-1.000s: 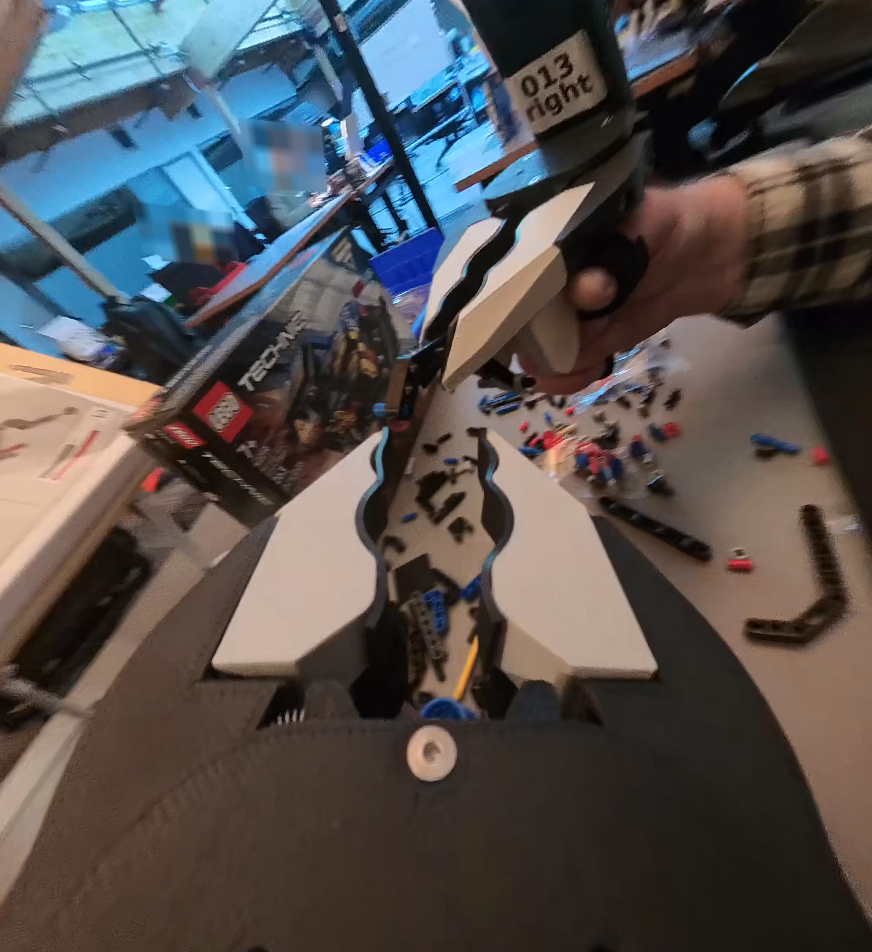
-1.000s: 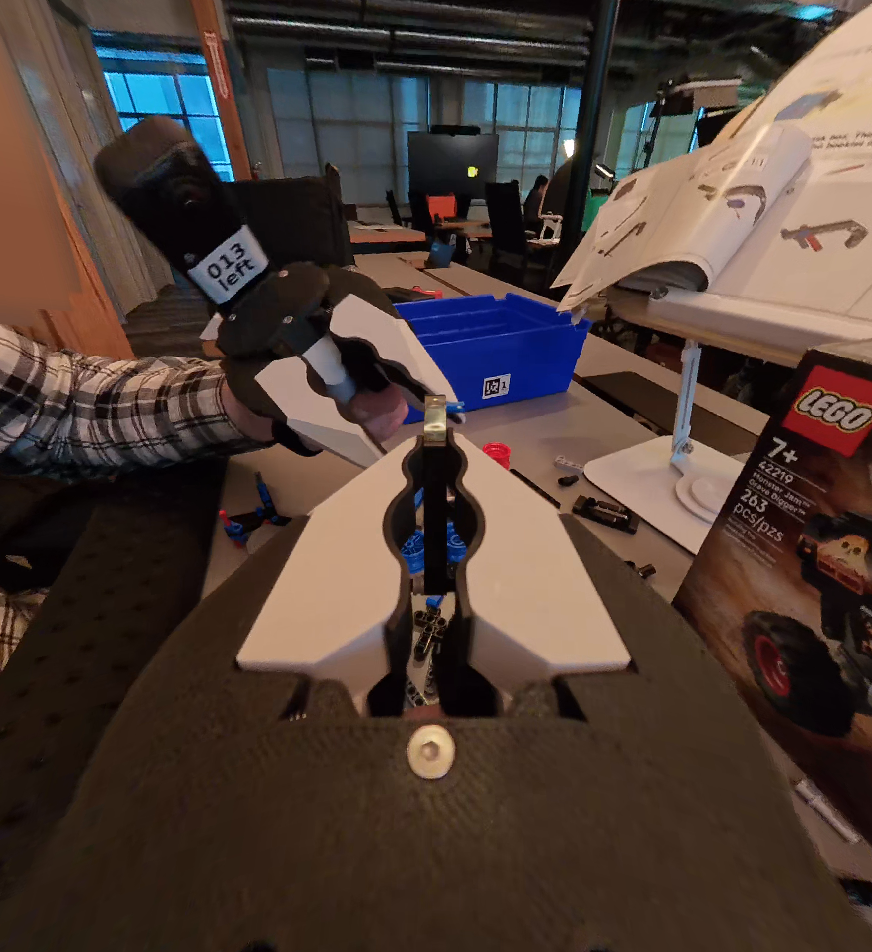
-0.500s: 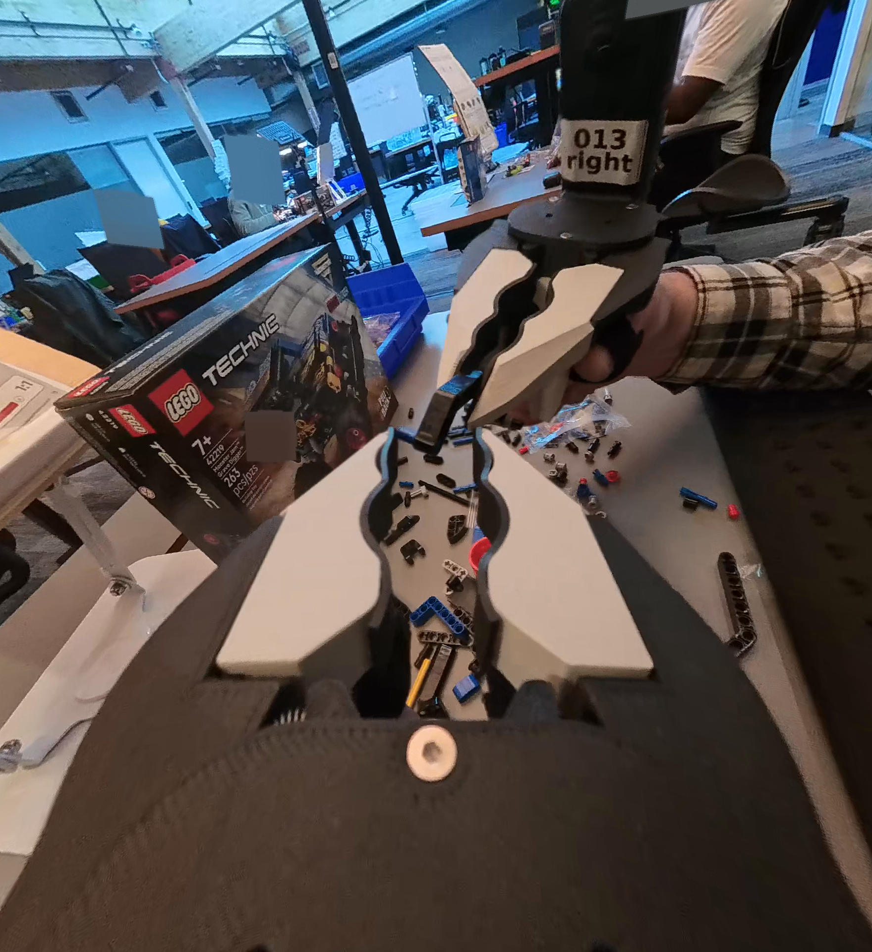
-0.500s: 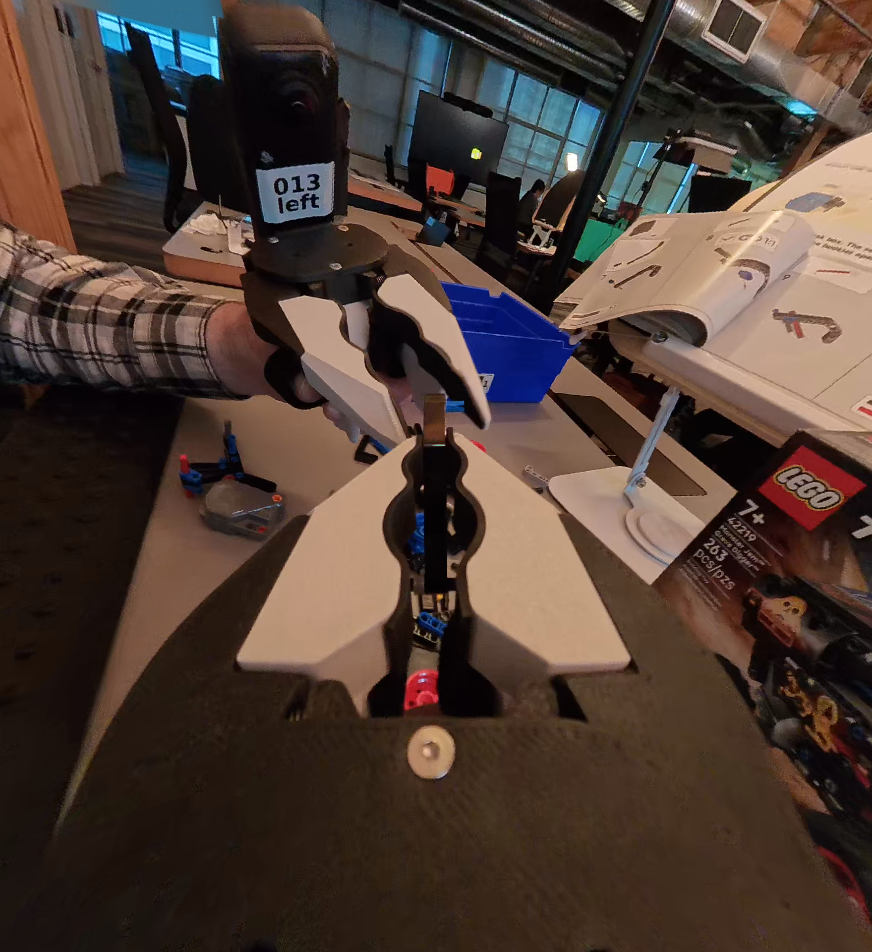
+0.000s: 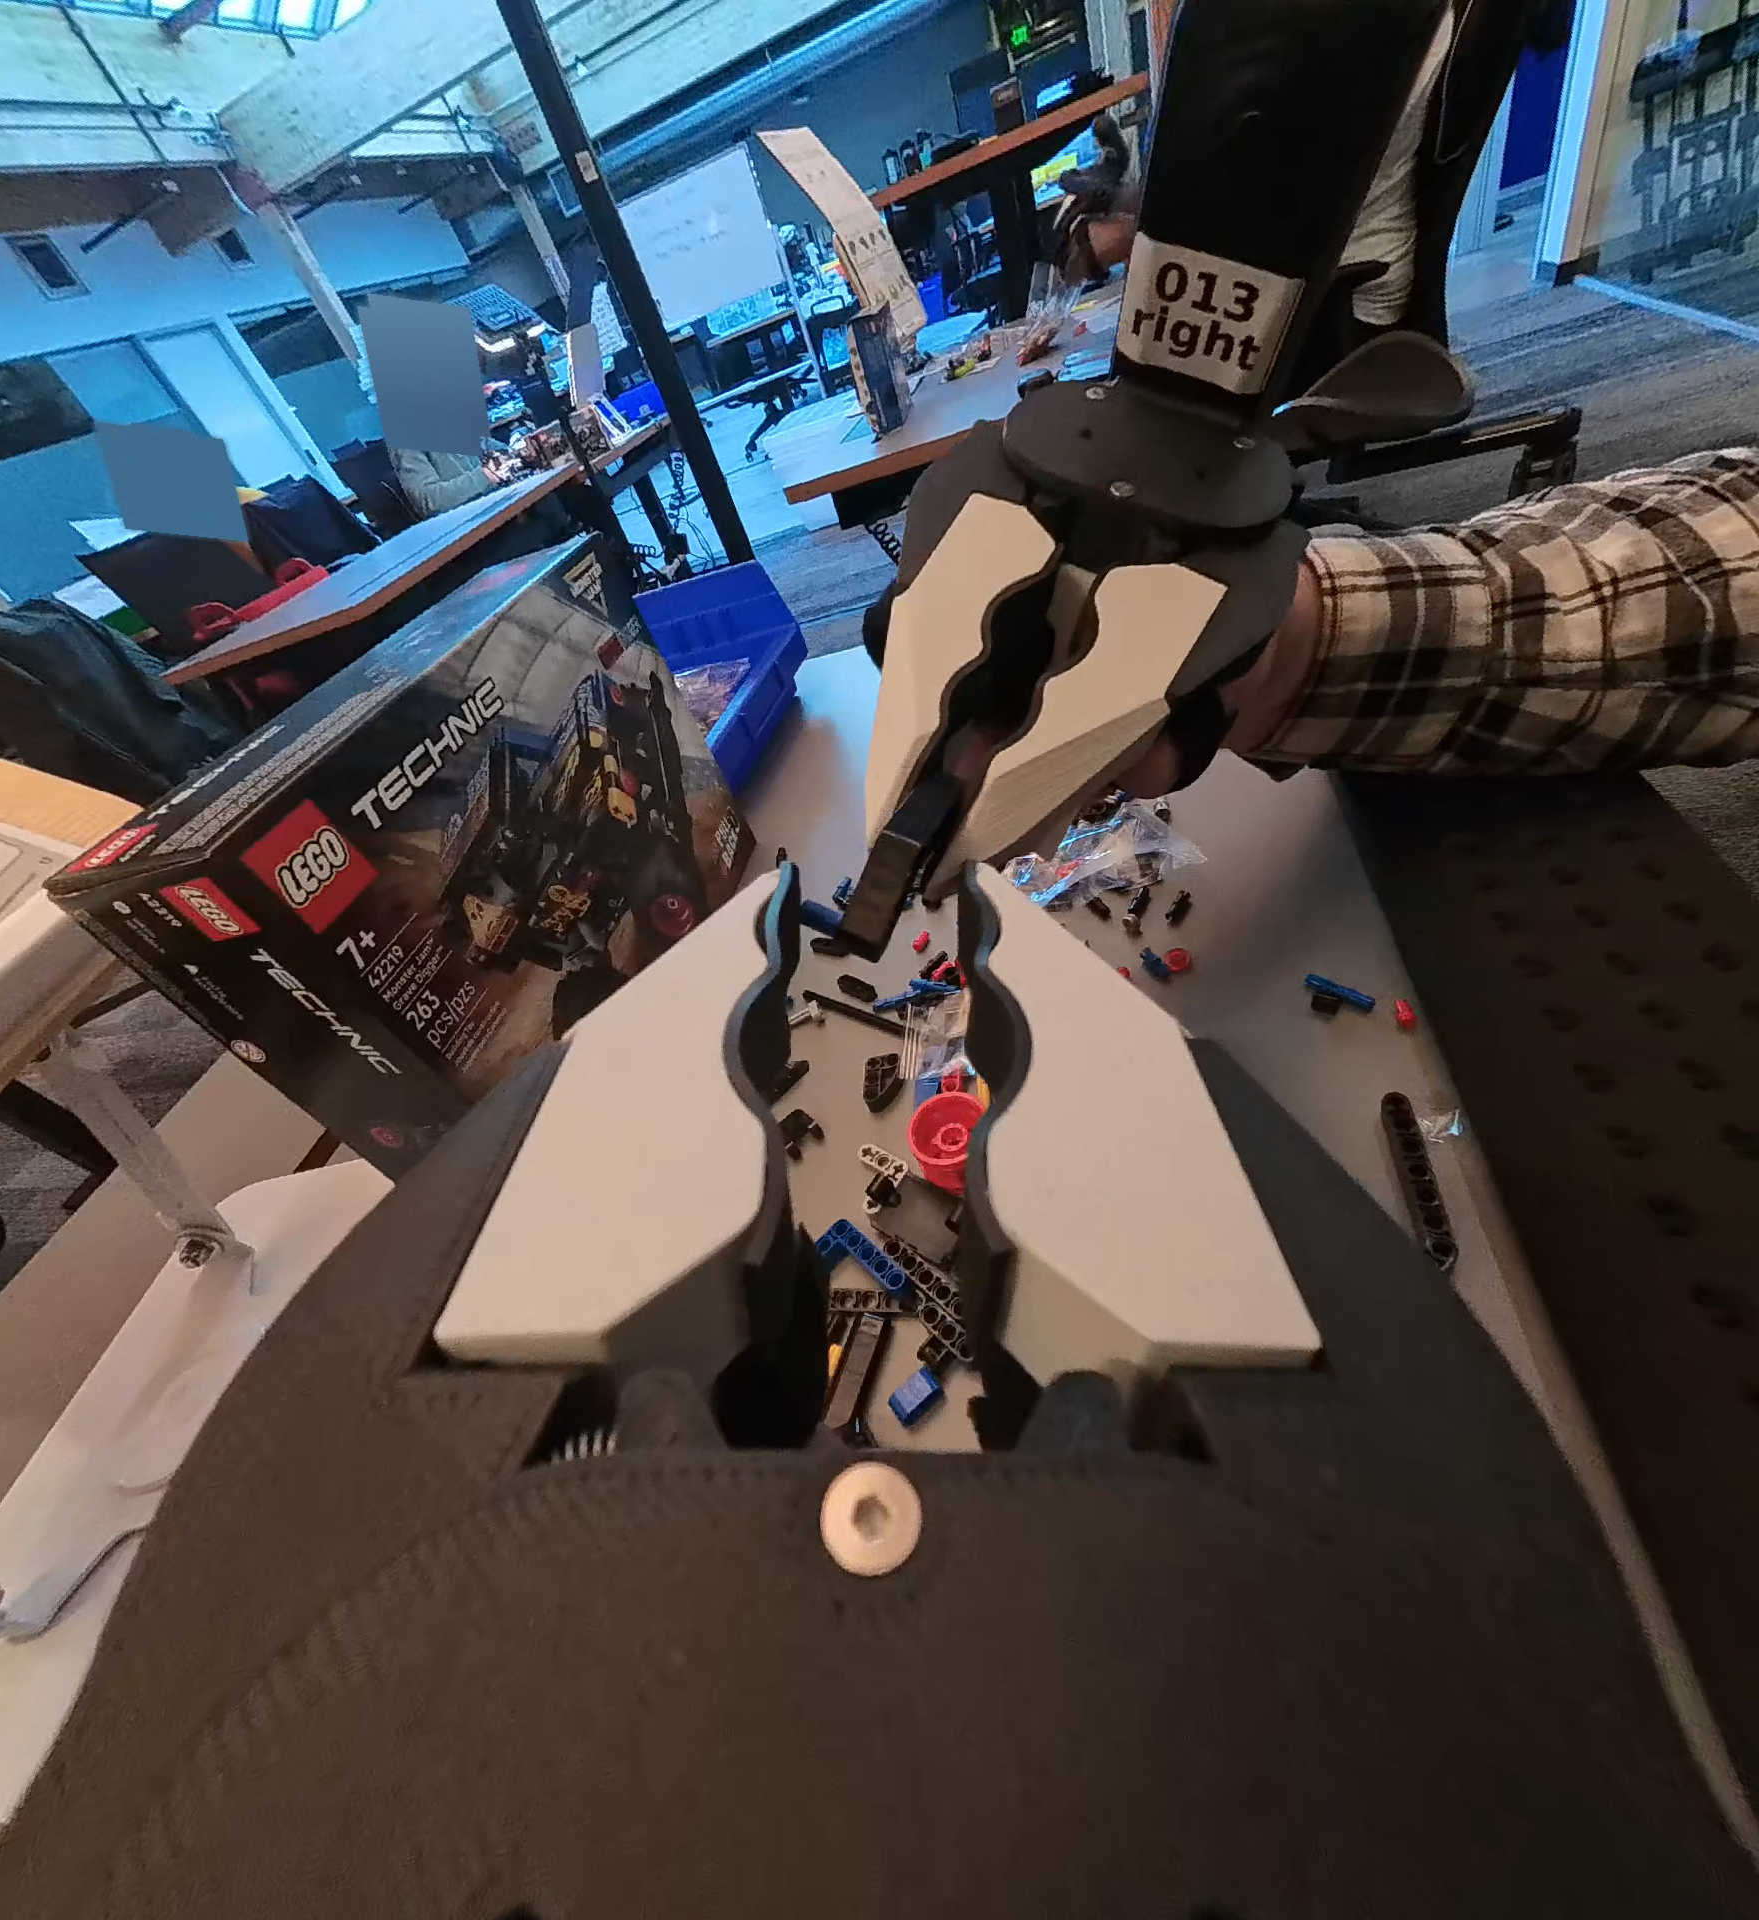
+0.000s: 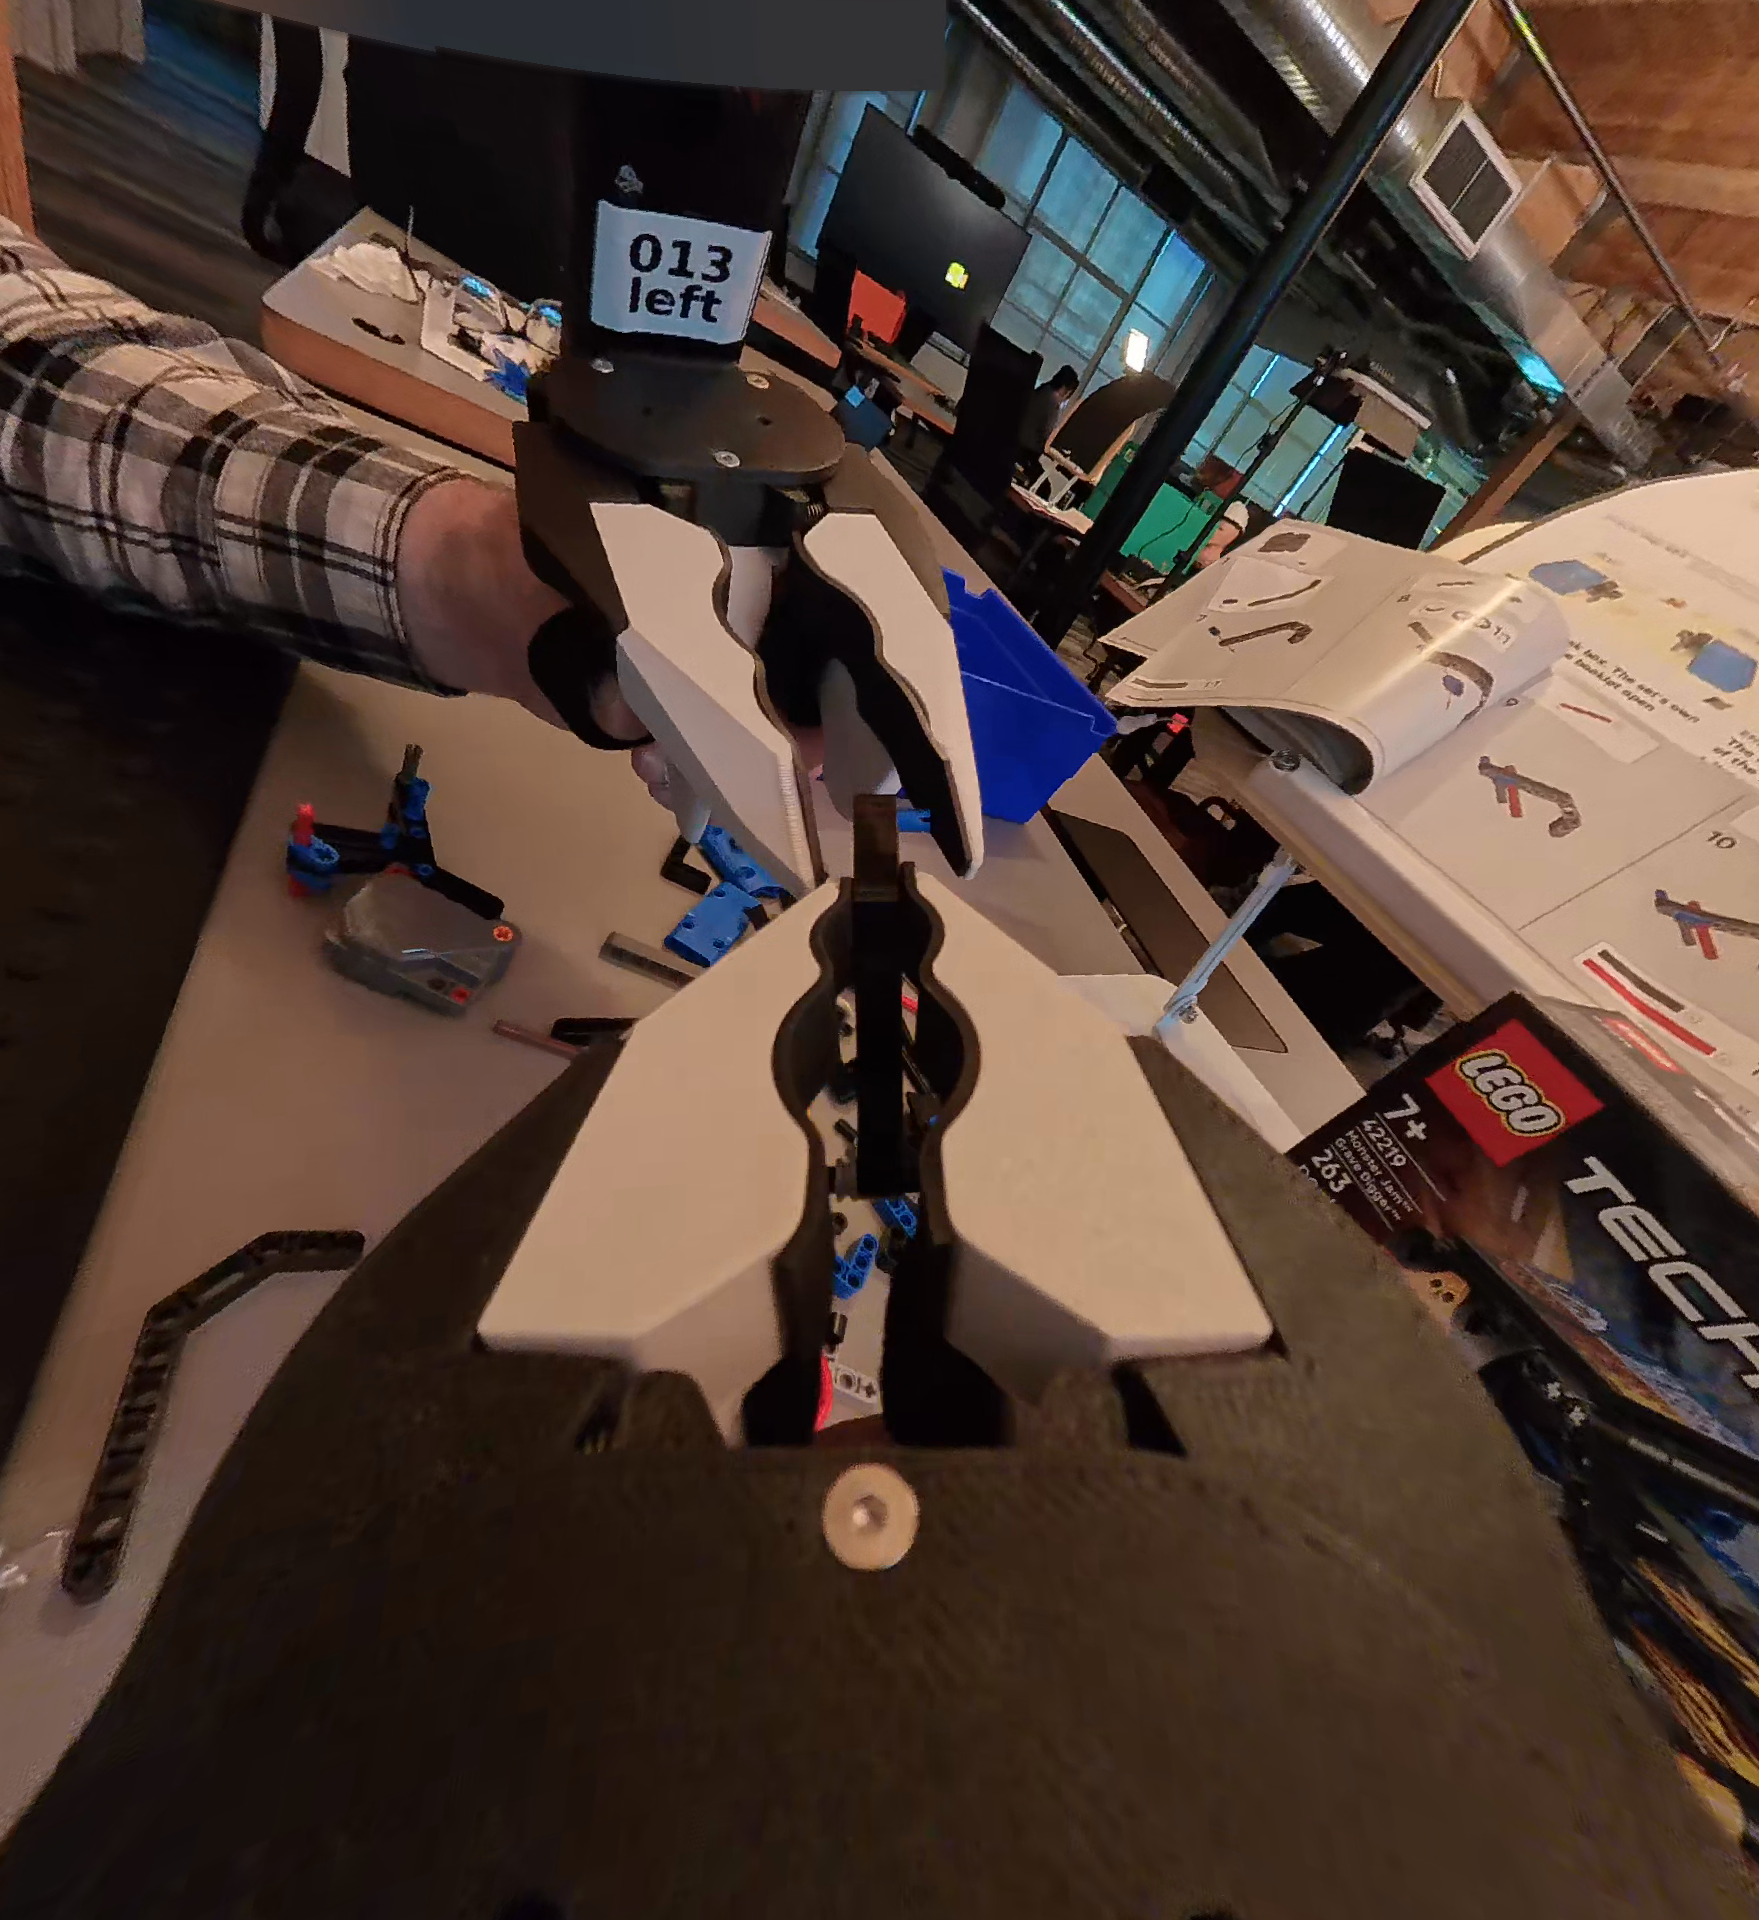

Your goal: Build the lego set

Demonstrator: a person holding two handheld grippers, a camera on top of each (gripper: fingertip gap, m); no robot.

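Two grippers meet tip to tip above the grey table (image 5: pixel 1259 925). Beside them lies the black set box (image 5: pixel 418 894), then an open instruction booklet (image 6: pixel 1540 727). The left gripper (image 5: pixel 875 914) has its fingers spread and empty; the right gripper (image 6: pixel 880 883) pinches a black beam (image 6: pixel 877 1029) held between the left's tips, over scattered loose pieces (image 5: pixel 916 1122).
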